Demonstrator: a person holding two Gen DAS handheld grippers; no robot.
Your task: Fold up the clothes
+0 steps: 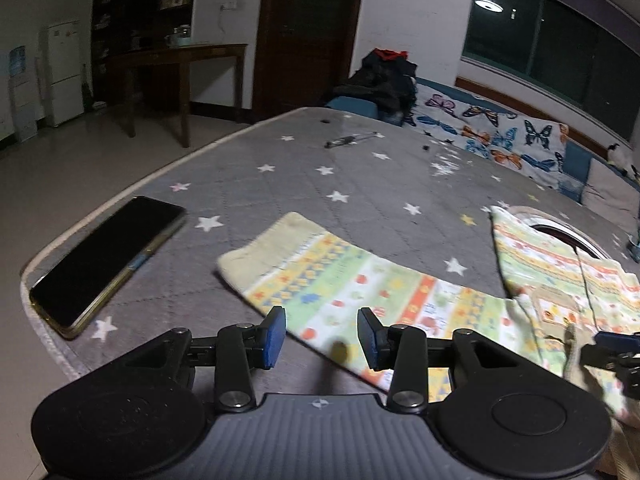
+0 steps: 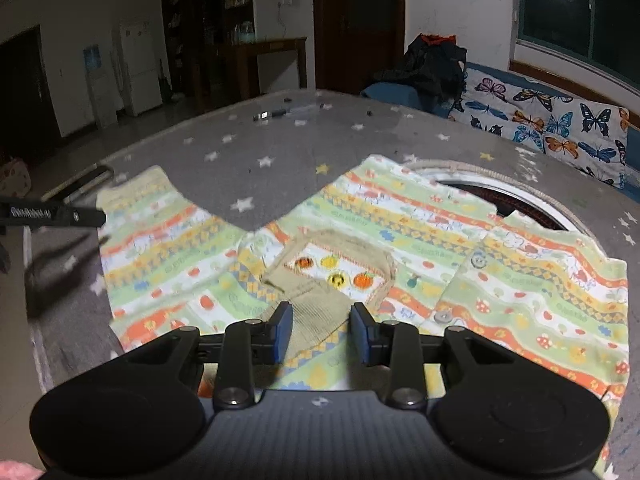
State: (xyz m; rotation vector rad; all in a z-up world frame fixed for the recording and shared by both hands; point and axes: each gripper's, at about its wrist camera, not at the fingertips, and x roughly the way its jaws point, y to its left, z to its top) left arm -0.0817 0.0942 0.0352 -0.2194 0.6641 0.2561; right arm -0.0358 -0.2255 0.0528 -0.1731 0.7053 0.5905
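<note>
A small child's garment with green, orange and yellow stripes lies spread on the grey star-print table cover. Its sleeve stretches left in the left wrist view, with a pale cuff at its end. My left gripper is open and empty, just above the sleeve's near edge. My right gripper is open and hovers over the beige ribbed collar at the garment's near edge. The right gripper's fingertip shows at the right edge of the left wrist view.
A black phone lies near the table's left edge. A pen and small bits lie at the far side. A round opening in the cover sits behind the garment. A butterfly-print sofa with dark clothes stands beyond.
</note>
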